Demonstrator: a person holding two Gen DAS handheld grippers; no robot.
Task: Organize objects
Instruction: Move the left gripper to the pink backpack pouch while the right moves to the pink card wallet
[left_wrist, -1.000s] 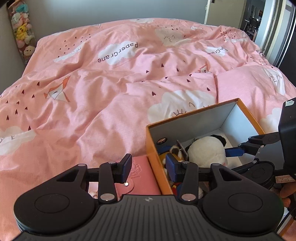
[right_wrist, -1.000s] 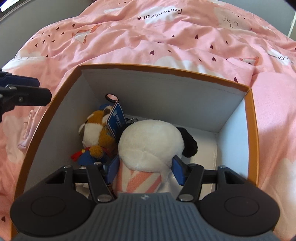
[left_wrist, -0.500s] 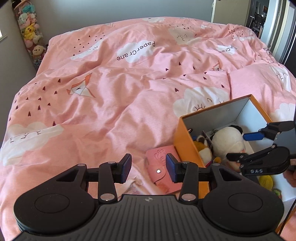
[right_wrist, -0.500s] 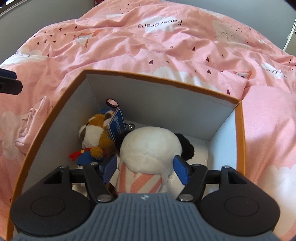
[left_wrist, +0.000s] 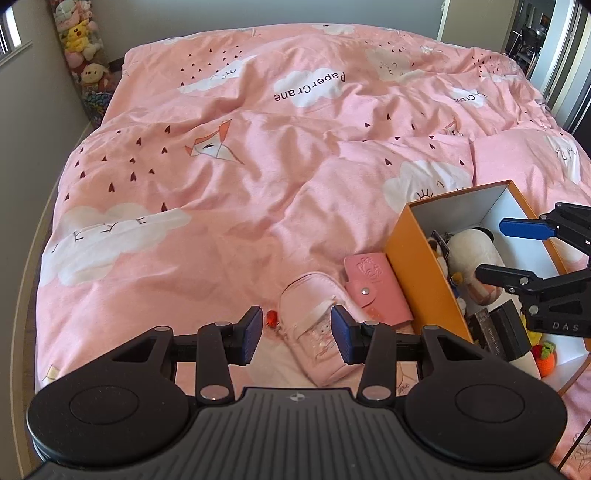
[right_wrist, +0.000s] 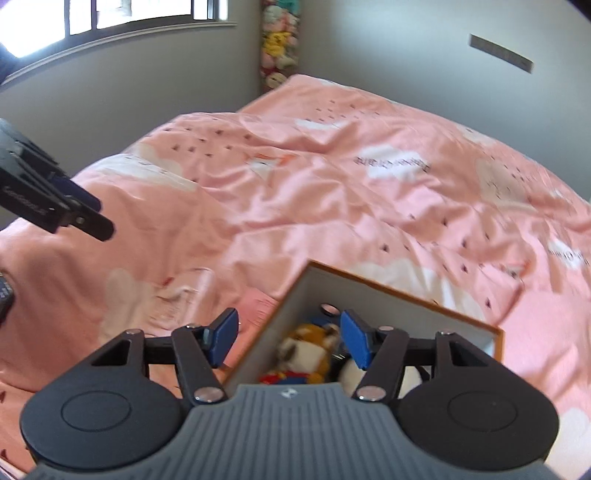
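Pink pouch (left_wrist: 319, 326) lengthwise toward camera

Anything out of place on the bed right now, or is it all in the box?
Yes: a pink pouch and a pink snap wallet lie loose on the duvet, just outside the orange box's left wall. A small red item sits beside the pouch.

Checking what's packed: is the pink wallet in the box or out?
Out: the wallet lies on the duvet beside the box.
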